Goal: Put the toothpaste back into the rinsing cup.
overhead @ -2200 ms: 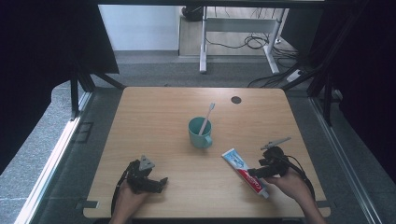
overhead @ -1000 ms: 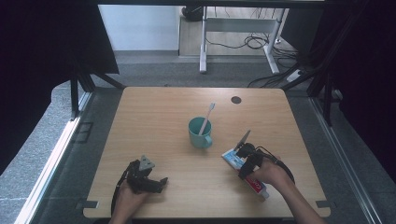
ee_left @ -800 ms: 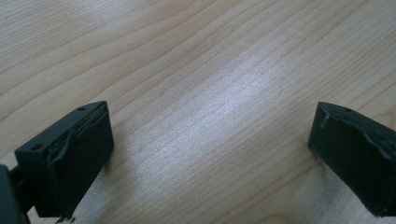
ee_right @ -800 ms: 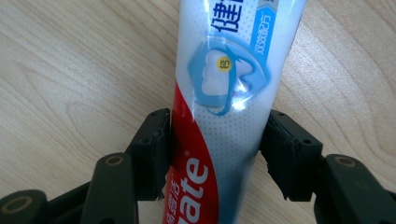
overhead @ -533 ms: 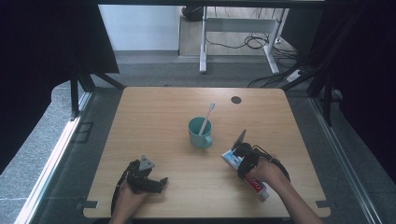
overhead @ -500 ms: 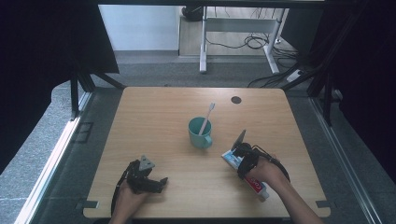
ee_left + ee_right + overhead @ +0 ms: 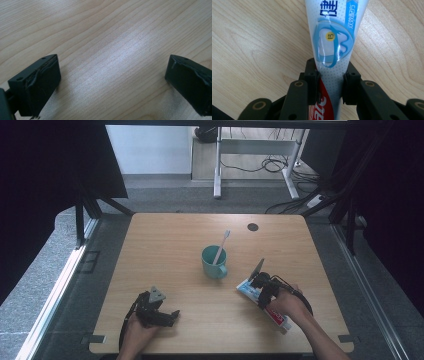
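Toothpaste tube (image 7: 263,301) is on the table's (image 7: 175,245) near-right part, lying diagonal w/ its flat crimped end toward the mug (image 7: 214,262) and its cap end toward the near edge. Your right gripper (image 7: 258,284) sits over its upper half, w/ your right hand (image 7: 288,303) covering the middle of it in the high view.

Right gripper view: both jaws pressed against the tube's (image 7: 332,50) sides, one each side, pinching it approx where the white-and-blue print meets the red print. Tube widens out past the jaws, blue tooth logo and a small yellow dot facing up. So you've got the right gripper clamped narrow on the tube, wood underneath. Can't tell if the tube is lifted off the wood or resting on it.

Left gripper (image 7: 165,314) is at the near-left of the table, in your left hand (image 7: 136,332), well apart from the tube and mug. Left gripper view: jaws spread wide, only bare wood grain (image 7: 112,50) between them, tips low to the surface.

Teal mug stands upright near table center, handle pointing toward you, just beyond the tube's crimped end but not touching it. Toothbrush (image 7: 221,246) stands in it, leaning to the far right, head up. Small dark round spot (image 7: 252,226) on the far-right wood.
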Action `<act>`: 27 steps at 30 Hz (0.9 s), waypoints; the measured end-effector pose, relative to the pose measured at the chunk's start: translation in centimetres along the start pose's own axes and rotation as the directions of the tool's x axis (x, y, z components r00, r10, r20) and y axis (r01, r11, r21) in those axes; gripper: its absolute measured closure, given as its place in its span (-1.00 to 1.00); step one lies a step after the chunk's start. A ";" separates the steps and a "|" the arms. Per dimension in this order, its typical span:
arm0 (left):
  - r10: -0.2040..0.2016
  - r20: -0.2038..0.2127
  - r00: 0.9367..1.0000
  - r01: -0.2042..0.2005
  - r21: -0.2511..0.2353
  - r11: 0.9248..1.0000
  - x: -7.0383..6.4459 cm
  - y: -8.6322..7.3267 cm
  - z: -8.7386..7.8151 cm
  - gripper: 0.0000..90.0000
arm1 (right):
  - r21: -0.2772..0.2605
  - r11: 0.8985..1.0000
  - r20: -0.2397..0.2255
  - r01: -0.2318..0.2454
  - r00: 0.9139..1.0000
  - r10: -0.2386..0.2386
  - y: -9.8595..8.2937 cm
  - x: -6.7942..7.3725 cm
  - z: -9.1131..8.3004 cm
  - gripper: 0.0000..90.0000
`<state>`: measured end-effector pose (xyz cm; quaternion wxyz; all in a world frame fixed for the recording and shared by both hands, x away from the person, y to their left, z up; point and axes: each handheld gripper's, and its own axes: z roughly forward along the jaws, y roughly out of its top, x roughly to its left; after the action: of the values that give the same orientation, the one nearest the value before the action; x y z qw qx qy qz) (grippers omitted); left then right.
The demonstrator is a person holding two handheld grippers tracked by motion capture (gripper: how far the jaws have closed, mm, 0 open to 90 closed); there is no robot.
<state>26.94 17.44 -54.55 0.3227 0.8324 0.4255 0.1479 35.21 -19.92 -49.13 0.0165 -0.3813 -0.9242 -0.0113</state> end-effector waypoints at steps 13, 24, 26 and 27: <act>0.000 0.000 1.000 0.000 0.000 1.000 0.0 0.0 0.0 -1.00 | -0.032 0.998 -0.002 0.050 0.999 -0.050 -0.6 0.2 -0.6 0.60; 0.000 0.000 1.000 0.000 0.000 1.000 0.0 0.0 0.0 -1.00 | -0.135 0.989 -0.028 0.061 0.997 -0.065 -1.4 -0.1 -2.4 0.60; 0.000 0.000 1.000 0.000 0.000 1.000 0.0 0.0 0.0 -1.00 | -0.152 0.986 -0.031 0.066 0.997 -0.071 -1.5 -0.1 -2.7 0.60; -0.001 0.000 1.000 0.001 0.000 1.000 0.0 0.0 0.0 -1.00 | -0.158 0.985 -0.036 0.065 0.997 -0.071 -1.5 -0.2 -2.8 0.60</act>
<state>26.94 17.43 -54.55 0.3229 0.8322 0.4258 0.1478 34.31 -21.22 -46.38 0.0050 -0.3493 -0.9324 -0.0923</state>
